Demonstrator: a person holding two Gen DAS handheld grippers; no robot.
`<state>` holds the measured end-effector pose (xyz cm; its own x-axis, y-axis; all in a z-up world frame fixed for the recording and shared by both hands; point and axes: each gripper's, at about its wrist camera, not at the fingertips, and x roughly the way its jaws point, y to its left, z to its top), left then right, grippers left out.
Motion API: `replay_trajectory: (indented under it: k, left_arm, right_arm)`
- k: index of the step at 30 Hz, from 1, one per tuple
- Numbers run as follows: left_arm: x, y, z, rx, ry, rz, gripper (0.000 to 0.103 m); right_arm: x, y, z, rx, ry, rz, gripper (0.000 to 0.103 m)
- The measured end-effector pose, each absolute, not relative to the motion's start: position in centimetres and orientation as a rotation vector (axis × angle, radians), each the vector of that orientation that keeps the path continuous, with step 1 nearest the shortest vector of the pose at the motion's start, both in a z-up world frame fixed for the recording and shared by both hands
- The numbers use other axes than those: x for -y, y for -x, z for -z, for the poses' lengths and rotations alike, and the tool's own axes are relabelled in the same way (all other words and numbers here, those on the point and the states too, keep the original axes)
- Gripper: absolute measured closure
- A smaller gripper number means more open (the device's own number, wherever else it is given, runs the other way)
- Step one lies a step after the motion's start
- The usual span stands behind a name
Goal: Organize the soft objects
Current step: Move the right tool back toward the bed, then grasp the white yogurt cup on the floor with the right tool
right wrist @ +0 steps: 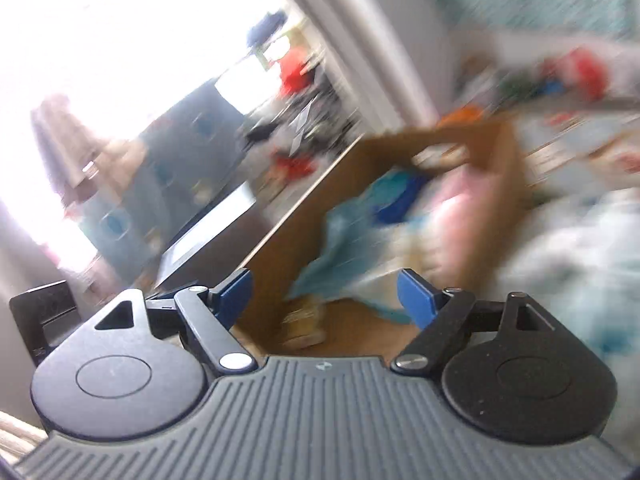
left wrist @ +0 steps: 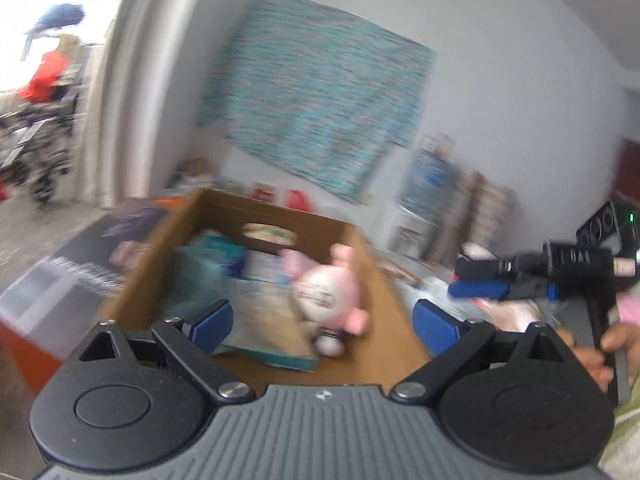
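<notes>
Pointing down into an open cardboard box, the left gripper has its blue-padded jaws spread wide with nothing between them. Inside the box lies a pink plush toy with a white belly, towards the right wall, beside teal and blue soft items against the left side and a pale packet on the box floor. A cut-out handle slot shows in the far wall of the box. To the right of the box, the right gripper appears side-on, held by a hand, its jaws apart and empty. From the right wrist view, heavily blurred, the right gripper hangs over the near corner of the same box, jaws wide, nothing clamped. Teal cloth and a pink mass are discernible inside; finer detail cannot be told.
</notes>
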<state>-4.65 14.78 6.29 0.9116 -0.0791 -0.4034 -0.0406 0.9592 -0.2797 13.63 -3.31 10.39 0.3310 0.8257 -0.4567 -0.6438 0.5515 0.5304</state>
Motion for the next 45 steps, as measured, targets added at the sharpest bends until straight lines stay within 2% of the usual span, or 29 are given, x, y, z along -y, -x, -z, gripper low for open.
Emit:
replay_trajectory:
  k: [8, 14, 21, 23, 27, 30, 38, 45]
  left_arm:
    - [-3.1, 1.3, -5.9, -0.485, 0.125, 0.399, 0.003]
    - [6.5, -0.6, -2.7, -0.546, -0.043, 0.549, 0.003]
    - [13.7, -3.4, 1.4, -0.587, -0.142, 0.654, 0.004]
    - [15.3, -4.1, 2.4, -0.594, -0.157, 0.675, 0.008]
    - [17.8, -5.4, 3.7, -0.582, -0.187, 0.692, 0.016]
    - [19.3, -6.9, 4.5, -0.605, -0.184, 0.707, 0.028]
    - [22.0, -10.2, 7.2, -0.670, -0.179, 0.722, 0.058]
    - [23.1, -11.7, 8.7, -0.723, -0.163, 0.724, 0.068]
  right_arm:
    - [19.0, -9.3, -11.8, -0.669, -0.319, -0.535, 0.022]
    - [25.7, -6.9, -8.7, -0.705, -0.410, -0.357, 0.022]
    - [29.7, -5.5, -4.0, -0.748, -0.443, -0.254, 0.022]
    - [30.1, -5.6, -2.8, -0.761, -0.429, -0.236, 0.025]
    - [30.5, -6.0, -1.3, -0.779, -0.373, -0.198, 0.037]
    - [30.9, -5.8, -0.5, -0.794, -0.337, -0.183, 0.046]
    - [31.4, -6.2, 0.8, -0.797, -0.284, -0.141, 0.055]
    - [32.3, -7.0, 2.1, -0.821, -0.317, -0.147, 0.058]
